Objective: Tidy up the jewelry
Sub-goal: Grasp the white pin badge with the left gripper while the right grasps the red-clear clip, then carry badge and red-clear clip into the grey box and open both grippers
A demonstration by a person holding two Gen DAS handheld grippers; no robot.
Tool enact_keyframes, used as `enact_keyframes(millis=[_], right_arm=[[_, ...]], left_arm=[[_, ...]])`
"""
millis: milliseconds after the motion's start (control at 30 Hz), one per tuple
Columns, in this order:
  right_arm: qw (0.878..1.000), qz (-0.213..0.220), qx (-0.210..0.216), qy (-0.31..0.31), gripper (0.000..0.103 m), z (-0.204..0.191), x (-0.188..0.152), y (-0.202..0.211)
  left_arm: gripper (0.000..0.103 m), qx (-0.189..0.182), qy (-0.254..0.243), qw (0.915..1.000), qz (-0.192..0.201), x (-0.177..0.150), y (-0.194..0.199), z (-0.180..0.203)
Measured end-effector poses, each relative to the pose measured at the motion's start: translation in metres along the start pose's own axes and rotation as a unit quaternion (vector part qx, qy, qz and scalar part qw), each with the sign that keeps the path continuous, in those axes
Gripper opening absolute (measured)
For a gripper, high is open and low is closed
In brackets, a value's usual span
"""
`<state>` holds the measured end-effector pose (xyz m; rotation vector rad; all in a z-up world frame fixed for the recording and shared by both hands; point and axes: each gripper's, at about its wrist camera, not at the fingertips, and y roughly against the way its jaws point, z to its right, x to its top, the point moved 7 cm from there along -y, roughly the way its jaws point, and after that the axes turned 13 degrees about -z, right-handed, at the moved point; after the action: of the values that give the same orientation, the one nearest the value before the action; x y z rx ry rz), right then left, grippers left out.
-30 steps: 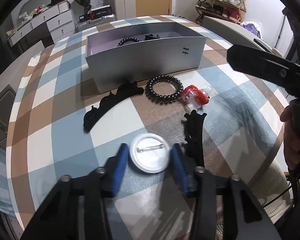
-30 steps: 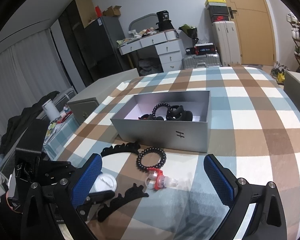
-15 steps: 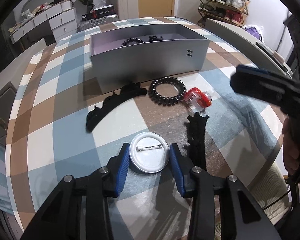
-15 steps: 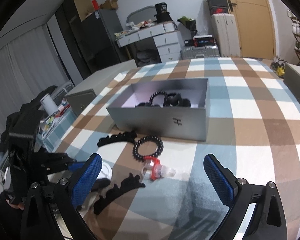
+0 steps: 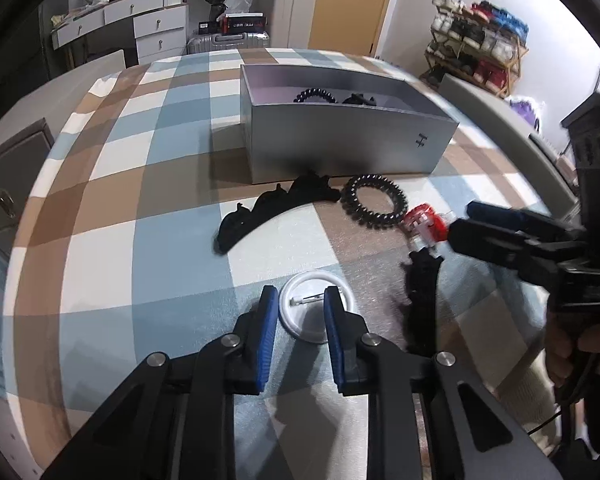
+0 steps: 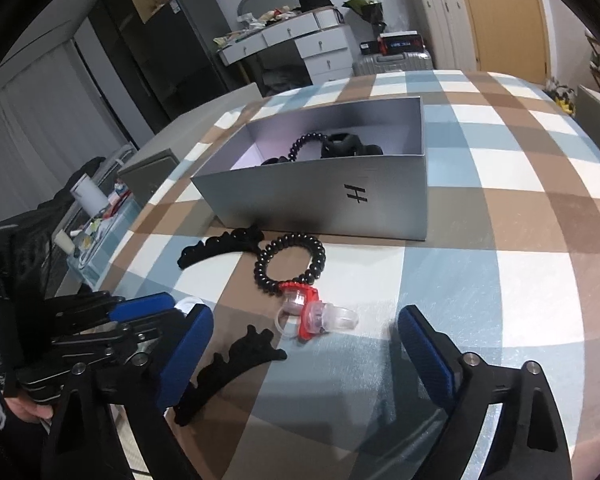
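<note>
Since a second ago the left gripper [image 5: 298, 300] has narrowed sharply and its jaws are closing with the white pin badge [image 5: 317, 307] between the blue pads [image 5: 269, 312]; whether the pads already press on it I cannot tell, as the badge's rim shows on both sides of them. The badge lies face-down on the checked tablecloth [image 5: 140, 200], its pin uppermost, near the table's front edge. Just right of it lies a black hair claw [image 5: 422, 296]; beyond that a red and clear clip [image 6: 312, 314] touches a black coiled hair tie [image 6: 290, 262], and a second black claw [image 6: 216, 246] lies beside the tie — both just in front of the grey box [image 6: 320, 200]. Inside the box are another coiled tie [image 6: 304, 144] and dark clips. The right gripper [image 6: 304, 340] has come lower — its jaws stand wide but are closing, the red clip between them and untouched.
</note>
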<state>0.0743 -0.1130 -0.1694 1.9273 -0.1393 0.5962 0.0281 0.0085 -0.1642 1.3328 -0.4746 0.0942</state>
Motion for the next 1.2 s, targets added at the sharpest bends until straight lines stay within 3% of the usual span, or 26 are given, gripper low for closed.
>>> enact_keyframes(millis=[167, 233, 333, 567, 667, 767, 833, 1200], right_arm=[[1.0, -0.008, -0.005, -0.009, 0.076, 0.003, 0.001, -0.005], [1.0, -0.006, -0.012, -0.008, 0.071, 0.004, 0.0, -0.004], [1.0, -0.007, -0.015, -0.009, 0.059, 0.005, 0.0, -0.005], [1.0, -0.004, -0.022, -0.017, 0.031, 0.015, -0.004, -0.002], [0.999, 0.0, -0.032, -0.002, 0.029, 0.011, -0.004, -0.001], [0.999, 0.003, -0.035, 0.009, 0.029, 0.006, -0.005, 0.0], [0.999, 0.006, -0.032, 0.007, 0.029, 0.008, -0.006, 0.001], [0.999, 0.031, -0.014, -0.003, 0.029, 0.015, -0.004, 0.018]], left_arm=[[0.022, -0.006, -0.013, 0.9999, 0.002, -0.001, 0.001, 0.005], [0.032, -0.008, -0.015, 0.9999, 0.001, 0.0, 0.001, 0.006], [0.037, -0.012, -0.014, 0.9998, -0.003, 0.001, -0.002, 0.007], [0.047, 0.025, -0.039, 0.9989, -0.003, 0.004, -0.007, 0.014], [0.047, 0.056, -0.058, 0.9967, -0.007, 0.004, -0.009, 0.019], [0.046, 0.05, -0.054, 0.9973, -0.009, 0.003, -0.009, 0.017], [0.037, 0.05, -0.055, 0.9972, -0.008, 0.004, -0.008, 0.015], [0.037, 0.039, -0.047, 0.9981, -0.01, 0.001, -0.002, 0.015]])
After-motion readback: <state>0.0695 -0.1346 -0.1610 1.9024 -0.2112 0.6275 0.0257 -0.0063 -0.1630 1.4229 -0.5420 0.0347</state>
